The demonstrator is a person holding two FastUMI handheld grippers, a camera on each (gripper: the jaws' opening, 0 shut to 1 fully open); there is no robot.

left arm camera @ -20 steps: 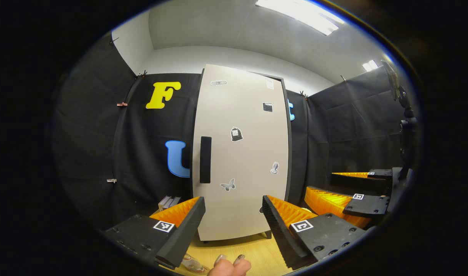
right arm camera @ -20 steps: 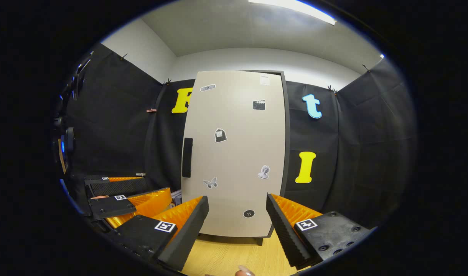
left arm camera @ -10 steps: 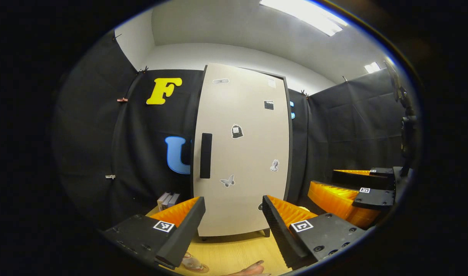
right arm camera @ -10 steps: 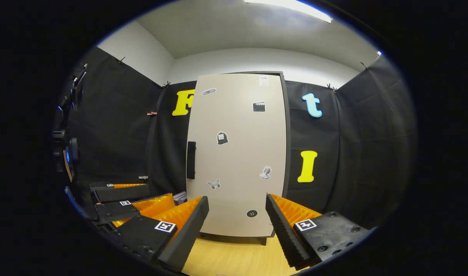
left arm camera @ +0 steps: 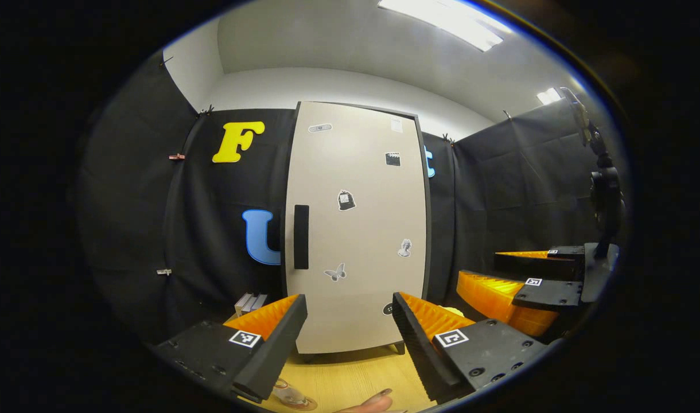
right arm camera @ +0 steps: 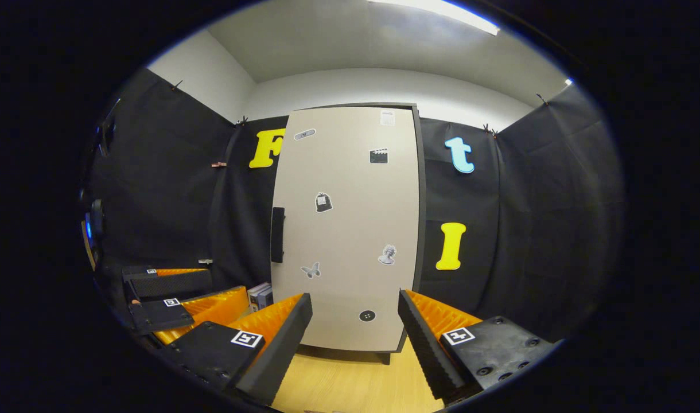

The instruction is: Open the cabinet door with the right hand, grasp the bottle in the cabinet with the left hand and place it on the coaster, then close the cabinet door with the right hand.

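Note:
The tall cabinet [left arm camera: 356, 229] [right arm camera: 350, 229] stands on the wooden table with its beige door shut. A black vertical handle [left arm camera: 301, 236] [right arm camera: 277, 234] sits on the door's left side. Whatever is inside is hidden behind the door. My left gripper [left arm camera: 348, 301] is open and empty, a short way in front of the door's lower part. My right gripper [right arm camera: 354, 298] is open and empty too, facing the door's lower middle. Each one sees the other beside it: right gripper [left arm camera: 479, 269], left gripper [right arm camera: 226, 285]. A round coaster [left arm camera: 291, 397] lies at the left gripper view's lower edge.
A small stack of books [left arm camera: 251, 301] [right arm camera: 260, 293] lies on the table [left arm camera: 350, 376] [right arm camera: 350, 384] left of the cabinet's foot. A person's fingertip [left arm camera: 373, 400] shows at the bottom. A camera stand [left arm camera: 602, 195] rises at the far right.
Both grippers have drifted slightly, so the cabinet sits a little more to the left in each view. The door stays shut and both grippers stay open.

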